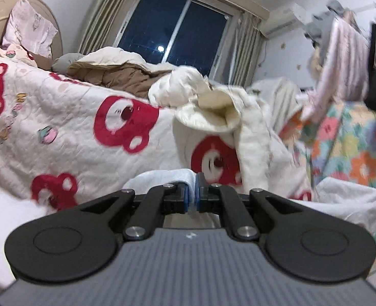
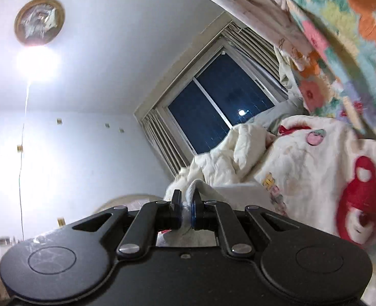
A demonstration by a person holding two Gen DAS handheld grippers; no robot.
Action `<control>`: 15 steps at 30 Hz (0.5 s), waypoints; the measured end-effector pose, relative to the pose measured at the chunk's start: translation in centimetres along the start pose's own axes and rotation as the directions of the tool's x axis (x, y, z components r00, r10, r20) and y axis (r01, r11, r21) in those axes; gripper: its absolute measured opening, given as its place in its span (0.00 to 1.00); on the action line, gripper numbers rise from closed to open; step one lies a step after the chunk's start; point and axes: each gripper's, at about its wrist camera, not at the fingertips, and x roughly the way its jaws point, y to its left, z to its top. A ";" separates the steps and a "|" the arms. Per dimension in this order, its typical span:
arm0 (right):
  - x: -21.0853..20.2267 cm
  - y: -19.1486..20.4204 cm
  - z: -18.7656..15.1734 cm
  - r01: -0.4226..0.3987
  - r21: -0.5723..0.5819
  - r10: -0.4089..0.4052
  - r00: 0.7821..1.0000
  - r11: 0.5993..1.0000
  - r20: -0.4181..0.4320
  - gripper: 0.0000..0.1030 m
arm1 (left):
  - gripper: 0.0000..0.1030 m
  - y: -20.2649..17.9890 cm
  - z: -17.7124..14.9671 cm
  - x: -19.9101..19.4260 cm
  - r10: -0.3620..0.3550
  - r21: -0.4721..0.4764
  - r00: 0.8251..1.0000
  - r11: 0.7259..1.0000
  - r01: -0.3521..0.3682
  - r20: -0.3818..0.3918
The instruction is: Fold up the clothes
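Above bed (image 1: 60, 127), both tongs (image 1: 193, 195) (image 2: 186, 205) pinching cloth (image 1: 162, 177)

left gripper (image 1: 193, 199): black linkage arms; silver screws; blue pads; ribbed grey body | right gripper (image 2: 186, 207): same; scuffed black discs

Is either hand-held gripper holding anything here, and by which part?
Both are. The left hand-held gripper pinches a white cloth at its edge fold; the right hand-held gripper pinches white fabric at a bunched edge.
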 end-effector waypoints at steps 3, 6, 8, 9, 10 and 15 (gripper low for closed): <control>-5.7 -0.6 -5.1 0.087 -0.011 -0.088 0.991 0.996 -0.103 0.08 | 0.05 0.6 -7.0 -3.3 0.066 -0.012 0.983 0.998 -0.069 -0.174; -9.6 -4.7 -11.5 0.267 0.069 -0.247 0.944 0.961 -0.218 0.07 | 0.04 2.7 -16.6 -2.1 0.134 -0.048 0.878 0.983 -0.175 -0.459; -12.3 -7.4 -15.9 0.386 0.109 -0.340 0.892 0.916 -0.299 0.03 | 0.04 4.2 -22.7 -1.0 0.200 -0.007 0.784 0.968 -0.253 -0.588; -13.6 -8.8 -18.0 0.444 0.125 -0.382 0.859 0.887 -0.340 0.03 | 0.03 5.2 -25.7 -0.4 0.217 0.001 0.741 0.960 -0.281 -0.636; -14.9 -10.2 -20.2 0.501 0.138 -0.421 0.823 0.855 -0.382 0.03 | 0.03 6.1 -27.6 0.0 0.205 -0.012 0.707 0.958 -0.288 -0.677; -19.2 -14.9 -28.9 0.691 0.119 -0.523 0.637 0.713 -0.566 0.03 | 0.03 8.2 -32.4 1.6 0.208 -0.025 0.590 0.932 -0.362 -0.781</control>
